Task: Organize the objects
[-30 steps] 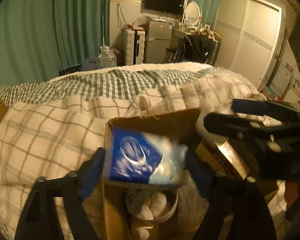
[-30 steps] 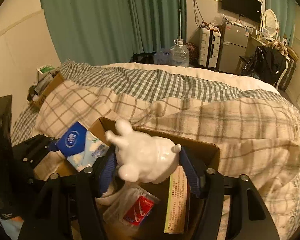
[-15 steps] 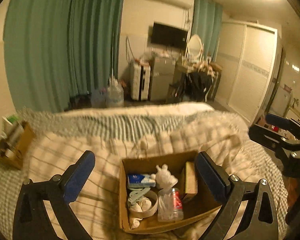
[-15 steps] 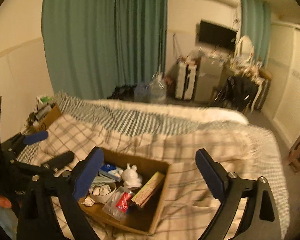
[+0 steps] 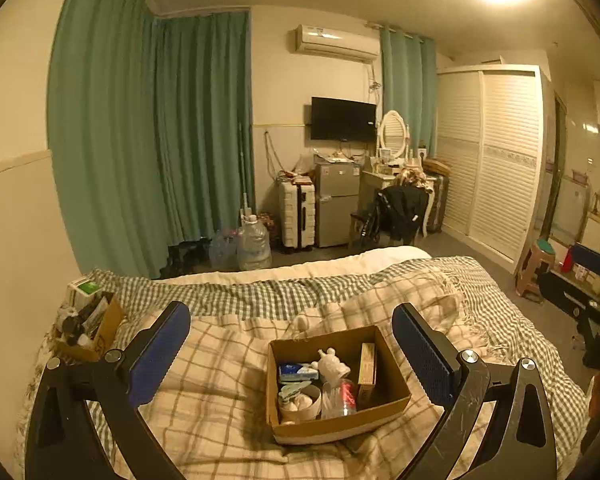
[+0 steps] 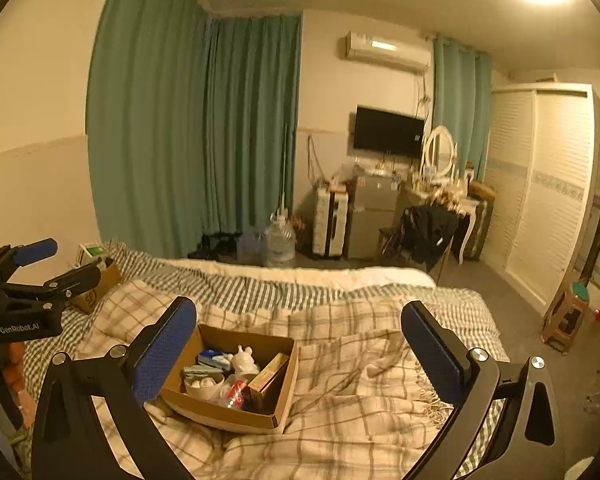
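Looking down the bed (image 5: 228, 412): cardboard box (image 5: 336, 428) sits on the plaid blanket, holding tissue pack (image 5: 296, 371), white figurine (image 5: 332, 365), bowl, bottle, carton. Left gripper (image 5: 292, 356) and right gripper (image 6: 298, 354) both spread wide, empty, well above the box. Packing step looks done; next move likely fetching anything left.

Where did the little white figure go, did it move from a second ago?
Yes. The white figure was between the right tool's pads above the cardboard box; now it stands inside the box beside the blue tissue pack.
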{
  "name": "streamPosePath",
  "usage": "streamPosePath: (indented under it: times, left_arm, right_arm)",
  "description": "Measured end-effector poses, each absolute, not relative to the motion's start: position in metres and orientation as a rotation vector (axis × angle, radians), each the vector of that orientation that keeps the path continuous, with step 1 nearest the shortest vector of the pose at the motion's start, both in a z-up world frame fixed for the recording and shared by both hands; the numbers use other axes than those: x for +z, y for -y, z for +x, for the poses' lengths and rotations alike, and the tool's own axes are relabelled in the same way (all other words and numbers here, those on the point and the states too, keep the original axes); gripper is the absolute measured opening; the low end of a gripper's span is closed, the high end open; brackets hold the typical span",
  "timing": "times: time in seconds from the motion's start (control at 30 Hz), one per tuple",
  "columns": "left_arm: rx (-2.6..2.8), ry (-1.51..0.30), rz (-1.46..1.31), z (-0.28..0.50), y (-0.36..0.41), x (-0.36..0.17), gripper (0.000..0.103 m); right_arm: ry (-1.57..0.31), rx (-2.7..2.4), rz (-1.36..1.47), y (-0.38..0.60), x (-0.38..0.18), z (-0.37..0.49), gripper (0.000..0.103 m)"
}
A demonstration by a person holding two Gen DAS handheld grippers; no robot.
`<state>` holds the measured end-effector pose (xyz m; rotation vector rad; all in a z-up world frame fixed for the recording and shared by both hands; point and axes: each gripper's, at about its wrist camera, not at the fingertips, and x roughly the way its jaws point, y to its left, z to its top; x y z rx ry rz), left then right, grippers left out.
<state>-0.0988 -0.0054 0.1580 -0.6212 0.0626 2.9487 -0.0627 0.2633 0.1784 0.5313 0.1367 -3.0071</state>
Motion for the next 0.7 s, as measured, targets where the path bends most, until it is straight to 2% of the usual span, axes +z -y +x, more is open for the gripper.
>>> streamPosePath:
  times: [0.17, 0.23, 0.33, 0.53, 0.7]
  left_arm:
    - [3.007, -0.108, -0.577, -0.086, 0.004, 0.133, 0.103]
    - [3.013, -0.07, -0.576, -0.084, 0.004, 0.116, 0.103]
    - [3.024, 0.015, -0.565, -0.082, 0.005, 0.084, 0.103]
    - [3.021, 0.027, -0.567, -0.078, -0.007, 0.009, 0.103]
    - [3.025, 0.051, -0.591, -0.076, -0.008, -0.005, 0.103]
  right_arm:
    - [-0.125, -3.04, 0.572, -0.265, 0.149, -0.054, 0.103]
    - [-0.094, -3.041, 0.609, -0.267, 0.131, -0.058, 0.103]
    - [-0.067, -3.038, 0.625, -0.268, 0.095, -0.064, 0.103]
    - [-0.152, -3.027, 0.643, -0.25, 0.026, -0.08, 0.103]
    - [-0.167, -3.006, 0.741, -0.243, 0.002, -0.091, 0.103]
